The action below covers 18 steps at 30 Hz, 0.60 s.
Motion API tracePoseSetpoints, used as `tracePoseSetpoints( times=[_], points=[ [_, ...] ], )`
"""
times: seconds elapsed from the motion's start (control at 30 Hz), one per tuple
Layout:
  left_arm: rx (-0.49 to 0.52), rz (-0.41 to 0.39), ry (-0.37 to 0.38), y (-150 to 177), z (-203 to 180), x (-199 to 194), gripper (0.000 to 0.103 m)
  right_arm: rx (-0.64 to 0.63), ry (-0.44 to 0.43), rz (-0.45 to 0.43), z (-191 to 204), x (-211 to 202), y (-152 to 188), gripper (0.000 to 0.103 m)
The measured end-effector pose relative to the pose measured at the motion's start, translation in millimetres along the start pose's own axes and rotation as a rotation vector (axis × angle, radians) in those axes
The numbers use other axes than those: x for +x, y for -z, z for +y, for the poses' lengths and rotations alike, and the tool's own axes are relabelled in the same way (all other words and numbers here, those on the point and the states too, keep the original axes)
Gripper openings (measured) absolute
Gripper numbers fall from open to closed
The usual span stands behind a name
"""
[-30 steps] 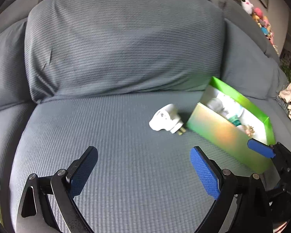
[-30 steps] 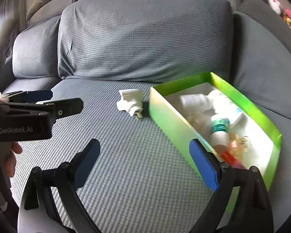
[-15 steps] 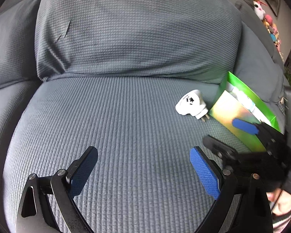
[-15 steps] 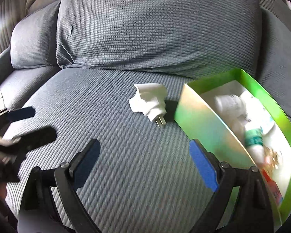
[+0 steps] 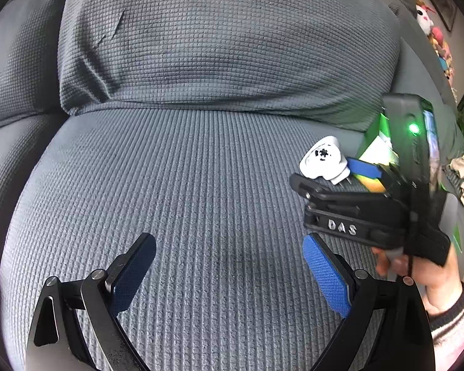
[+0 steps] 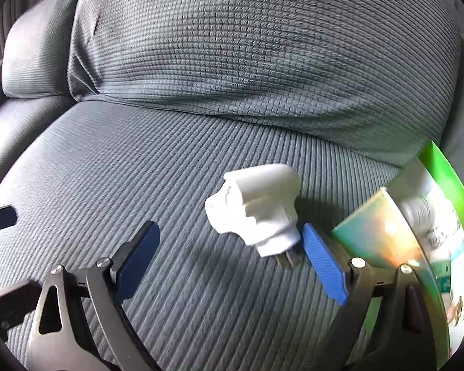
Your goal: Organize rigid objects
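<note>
Two grippers are yours here, and both stand wide with nothing between the pads. Your right gripper (image 6: 230, 253) hangs low over the grey sofa seat (image 6: 139, 160); the white plug adapter (image 6: 256, 204) lies on the seat just past its pads, at about one o'clock, prongs toward the blue right pad (image 6: 323, 267) and close by it. Whether they touch, you cannot tell. The green box (image 6: 445, 167) sits at three o'clock, just beside the adapter, with a white bottle (image 6: 433, 216) inside; its label is too blurred to read. Your left gripper (image 5: 229, 273) hovers above bare seat. From its camera, the right gripper's black body at three o'clock bears raised letters reading "DAS", a green light glows above, and your right hand (image 5: 423, 275) holds its grip.
</note>
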<state>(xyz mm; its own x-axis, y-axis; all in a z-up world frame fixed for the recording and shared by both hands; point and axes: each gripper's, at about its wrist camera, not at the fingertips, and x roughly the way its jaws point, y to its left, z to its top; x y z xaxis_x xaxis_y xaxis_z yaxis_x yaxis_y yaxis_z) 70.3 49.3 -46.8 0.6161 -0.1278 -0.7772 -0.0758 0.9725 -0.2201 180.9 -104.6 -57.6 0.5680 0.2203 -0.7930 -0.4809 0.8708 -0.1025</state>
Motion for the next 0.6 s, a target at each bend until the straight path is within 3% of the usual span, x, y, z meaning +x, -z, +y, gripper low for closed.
tracePoseSetpoints(
  times=[0.2,0.23,0.33,0.6],
  points=[
    [-0.014,0.004,0.004,-1,4,1,0.096,0.023,-0.007,0.060,-4,28,-16,0.091],
    [-0.013,0.003,0.005,-1,4,0,0.096,0.030,-0.024,0.062,-5,30,-18,0.087],
    [-0.015,0.001,0.009,-2,5,0,0.096,0.029,-0.065,0.056,-6,26,-20,0.063],
    [-0.001,-0.013,-0.019,0,5,-8,0.096,0.028,-0.105,0.058,4,-3,5,0.063]
  ],
)
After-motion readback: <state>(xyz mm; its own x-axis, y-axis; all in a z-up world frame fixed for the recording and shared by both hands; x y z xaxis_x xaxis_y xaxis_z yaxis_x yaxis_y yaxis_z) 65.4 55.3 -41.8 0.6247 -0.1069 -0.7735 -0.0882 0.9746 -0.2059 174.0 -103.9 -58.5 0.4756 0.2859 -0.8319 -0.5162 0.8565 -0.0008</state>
